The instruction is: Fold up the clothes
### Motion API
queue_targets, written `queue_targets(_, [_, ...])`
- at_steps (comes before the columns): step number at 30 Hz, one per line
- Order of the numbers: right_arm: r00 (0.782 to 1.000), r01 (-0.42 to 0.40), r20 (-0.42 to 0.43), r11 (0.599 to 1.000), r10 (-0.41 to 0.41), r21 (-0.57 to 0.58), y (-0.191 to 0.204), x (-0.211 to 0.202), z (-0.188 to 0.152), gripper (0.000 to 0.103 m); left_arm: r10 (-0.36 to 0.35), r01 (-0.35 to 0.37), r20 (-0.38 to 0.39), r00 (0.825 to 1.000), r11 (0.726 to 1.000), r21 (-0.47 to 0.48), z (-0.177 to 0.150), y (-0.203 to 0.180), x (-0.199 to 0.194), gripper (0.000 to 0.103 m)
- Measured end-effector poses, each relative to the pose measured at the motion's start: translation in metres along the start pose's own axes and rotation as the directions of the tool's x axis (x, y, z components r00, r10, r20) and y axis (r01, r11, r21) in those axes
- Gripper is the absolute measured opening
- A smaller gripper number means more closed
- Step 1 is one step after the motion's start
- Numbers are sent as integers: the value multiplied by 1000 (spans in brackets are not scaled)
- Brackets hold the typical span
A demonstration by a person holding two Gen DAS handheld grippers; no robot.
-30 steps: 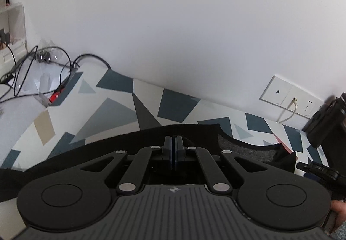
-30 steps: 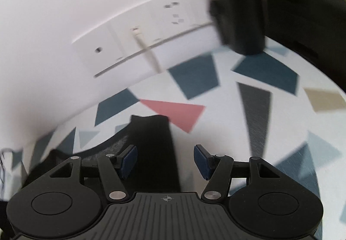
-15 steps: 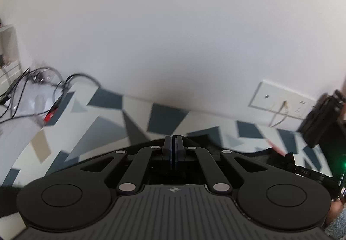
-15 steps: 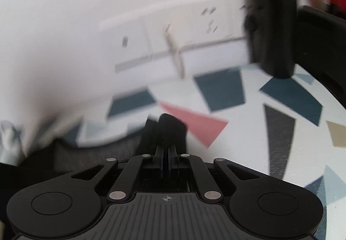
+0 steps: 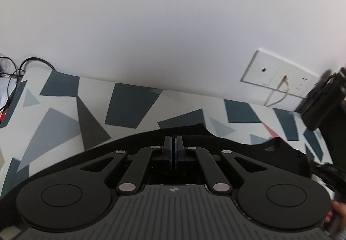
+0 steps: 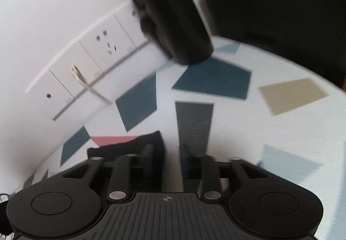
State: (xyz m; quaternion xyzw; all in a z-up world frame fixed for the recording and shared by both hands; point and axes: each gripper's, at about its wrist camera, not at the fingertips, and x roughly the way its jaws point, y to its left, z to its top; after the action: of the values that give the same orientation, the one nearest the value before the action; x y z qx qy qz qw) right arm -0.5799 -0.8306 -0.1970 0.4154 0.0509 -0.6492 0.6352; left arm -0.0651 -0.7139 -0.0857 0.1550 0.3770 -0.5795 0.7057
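Right now two tools are in view, one per wrist camera. From the left wrist camera, the left tool [image 5: 173, 149] has its two fingers pressed flat together with no gap, sitting at the edge of the single black garment [image 5: 270, 151]; whether cloth is actually pinched between them cannot be told, since the seam between the pads hides it. The garment spreads along the bottom of that view, lying on the surface [image 5: 134, 105], a white top printed with blue, grey, tan and red shapes.

From the right wrist camera, the right tool [image 6: 170, 153] stands with its two fingers apart by a narrow gap, bare surface showing between them. A corner of the same garment [image 6: 129, 144] lies just beside and under the left finger, over one red triangle of the print. The frame is motion-blurred.

One wall plate [image 6: 86, 69] with three panels sits behind the surface, one pale cable [image 6: 90, 90] plugged into its middle panel. One black bottle-like object [image 6: 168, 10] stands near the wall, beside one large dark item [image 6: 281, 8]. A bundle of black cables [image 5: 26, 64] lies at the far left in the left wrist view.
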Motion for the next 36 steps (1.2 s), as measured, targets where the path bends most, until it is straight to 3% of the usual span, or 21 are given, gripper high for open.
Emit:
queue_targets(3, [999,-54,-2,995,54,-78,10,-41,-12,35,-2,2,-17,1000,1000,13,5,-1,9,3])
queue_targets(5, [988,-142,-65,989,138,-51,14,-64,-29,37,-17,18,-25,1000,1000,22,7,-2,6,3])
queue_targets(7, [959,-240,-132,967,250,83,9,-74,-48,37,-33,34,-33,999,999,30,8,-2,2,3])
queue_targets(9, [917,-307,-176,914,359,267,1,-75,-69,37,-40,41,-39,998,999,26,9,-1,-2,3])
queue_targets(11, [902,-295,-190,874,389,386,-6,-67,-87,38,-47,48,-45,998,999,21,9,1,-6,3])
queue_targets(17, [930,-211,-150,819,337,534,-12,-40,-103,37,-52,52,-60,997,999,6,7,7,-18,3])
queue_targets(21, [959,-176,-92,815,269,551,-10,-35,-96,33,-64,64,-69,996,998,-6,6,9,-23,3])
queue_targets(23, [963,-148,-105,808,250,570,-13,-31,-94,6,-81,78,-81,993,996,-37,7,13,-23,3])
queue_targets(25, [966,-139,-106,817,236,560,-15,-34,-90,4,-105,97,-98,990,992,-83,8,19,-22,3])
queue_targets(33, [983,-174,44,848,176,501,-39,-77,-64,3,-153,120,-191,970,978,-172,0,28,2,3])
queue_targets(36, [991,-115,-3,857,135,503,-54,-75,-70,3,-142,92,-274,951,978,-189,-13,30,29,3])
